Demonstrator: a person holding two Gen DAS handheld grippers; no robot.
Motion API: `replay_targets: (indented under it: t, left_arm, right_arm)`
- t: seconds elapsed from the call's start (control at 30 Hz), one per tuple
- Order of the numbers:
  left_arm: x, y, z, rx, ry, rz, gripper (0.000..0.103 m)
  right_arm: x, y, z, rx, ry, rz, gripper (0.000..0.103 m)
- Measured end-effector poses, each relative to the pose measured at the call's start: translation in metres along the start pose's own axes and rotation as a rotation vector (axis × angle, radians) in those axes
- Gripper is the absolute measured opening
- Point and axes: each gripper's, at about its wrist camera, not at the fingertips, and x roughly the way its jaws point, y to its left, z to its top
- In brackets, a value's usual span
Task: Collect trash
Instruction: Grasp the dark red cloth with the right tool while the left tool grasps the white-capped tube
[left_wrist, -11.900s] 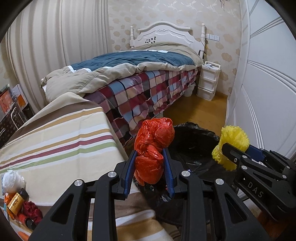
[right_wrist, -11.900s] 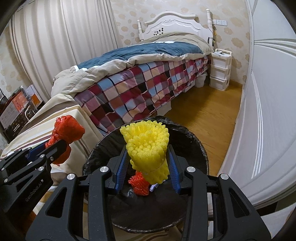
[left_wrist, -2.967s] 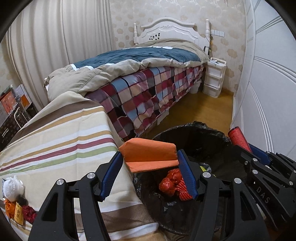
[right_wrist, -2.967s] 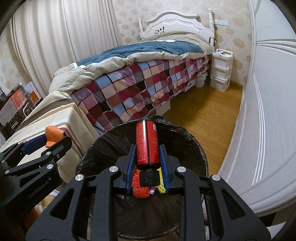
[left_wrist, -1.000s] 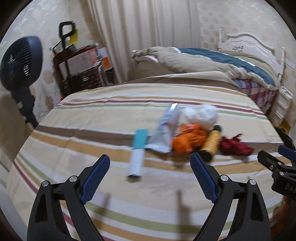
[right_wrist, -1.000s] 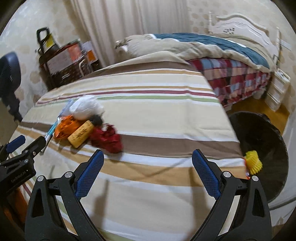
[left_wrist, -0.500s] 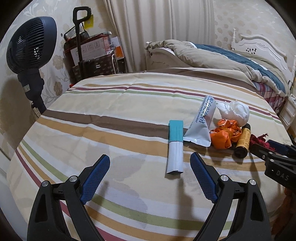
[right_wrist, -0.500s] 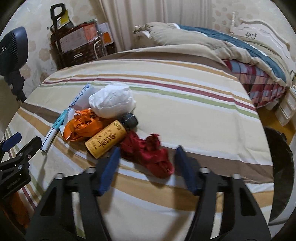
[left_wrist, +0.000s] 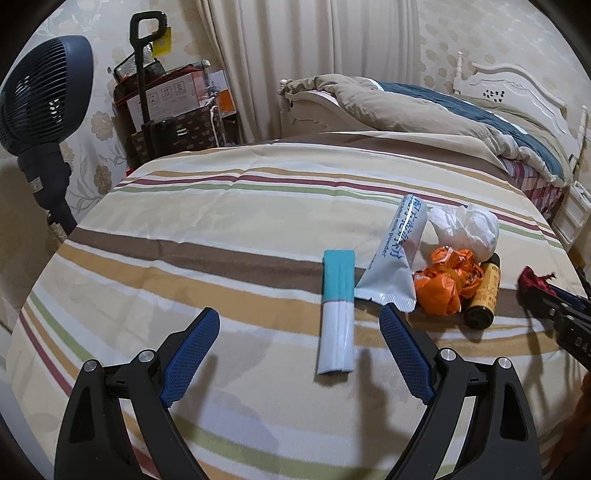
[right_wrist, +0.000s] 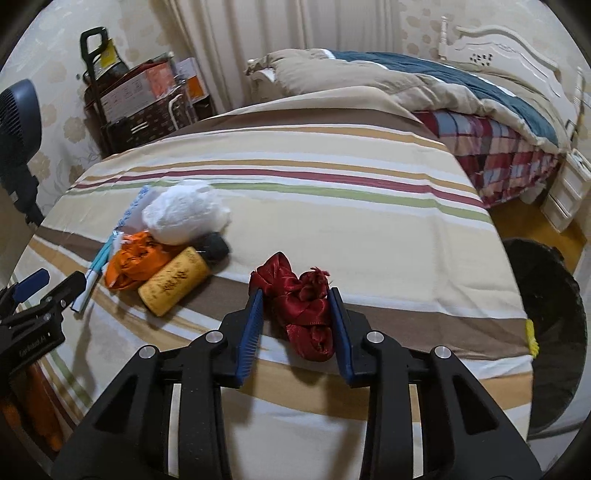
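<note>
The striped worktop (left_wrist: 229, 221) fills both views, where three seconds ago both cameras looked at the black-lined trash bin (right_wrist: 546, 295); that bin now sits off the right side of the right gripper's jaws, at the worktop's edge, with a bit of yellow foam (right_wrist: 530, 334) showing at its rim. Beyond the worktop lie the bed (left_wrist: 461, 110) and, to the left, a dark fan (left_wrist: 40, 92).

The left gripper (left_wrist: 299, 336) no longer carries the orange piece it held then; its jaws stand wide apart with nothing touching the pads. Between them, nearer the right pad, lies a teal-and-white packet (left_wrist: 337, 310), which was further ahead of the jaws a second ago. Just past the right pad sits a grey pouch (left_wrist: 397, 266), then crumpled orange wrap (left_wrist: 443, 280), a yellow bottle (left_wrist: 484, 291) and a white plastic wad (left_wrist: 465, 227).

The right gripper (right_wrist: 295, 317), which held a red can over the bin three seconds ago and was spread wide a second ago, is closing its jaws around a dark red ribbon bundle (right_wrist: 303, 302). The bundle lies on the worktop between the pads, both pads pressing against its sides. Left of these jaws lie the yellow bottle, orange wrap and white wad, grouped together.
</note>
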Motion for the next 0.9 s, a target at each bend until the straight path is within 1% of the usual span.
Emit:
replay_targets:
  t: [0.03, 0.07, 0.17, 0.3, 0.33, 0.43, 0.5, 0.53, 0.57, 0.73, 0.9]
  left_arm:
    - [0.002, -0.001, 0.001, 0.003, 0.004, -0.005, 0.084]
    - [0.004, -0.001, 0.002, 0.005, 0.012, -0.011, 0.075]
    - [0.014, -0.001, 0.001, 0.003, 0.066, -0.037, 0.06]
    - [0.017, 0.001, -0.001, 0.0, 0.088, -0.065, 0.049]
    - [0.016, 0.001, -0.001, 0.004, 0.086, -0.064, 0.048]
    - [0.015, -0.002, -0.002, 0.019, 0.083, -0.071, 0.039]
    - [0.014, -0.003, -0.002, 0.022, 0.08, -0.075, 0.031]
    - [0.014, -0.002, -0.002, 0.02, 0.077, -0.08, 0.025]
    - [0.013, -0.002, -0.002, 0.015, 0.075, -0.088, 0.022]
    - [0.011, 0.005, -0.003, -0.015, 0.073, -0.131, 0.019]
    - [0.003, 0.006, -0.006, -0.018, 0.051, -0.135, 0.016]
  right_arm:
    - [0.0, -0.003, 0.0, 0.006, -0.001, -0.005, 0.034]
    - [-0.001, -0.008, -0.001, 0.017, 0.0, -0.007, 0.034]
    - [0.0, -0.015, -0.001, 0.032, 0.002, -0.004, 0.034]
    - [0.0, -0.015, 0.0, 0.028, 0.002, -0.002, 0.034]
    - [0.0, -0.014, 0.0, 0.023, 0.003, -0.003, 0.034]
    - [0.0, -0.013, -0.001, 0.017, 0.002, -0.004, 0.034]
    - [0.0, -0.013, -0.001, 0.02, 0.002, -0.003, 0.034]
    - [-0.001, -0.013, -0.001, 0.021, 0.001, -0.002, 0.034]
    - [-0.001, -0.012, -0.002, 0.022, 0.0, -0.001, 0.034]
    - [-0.005, -0.01, -0.006, 0.021, -0.006, 0.002, 0.034]
    - [-0.012, -0.008, -0.011, 0.019, -0.014, 0.006, 0.034]
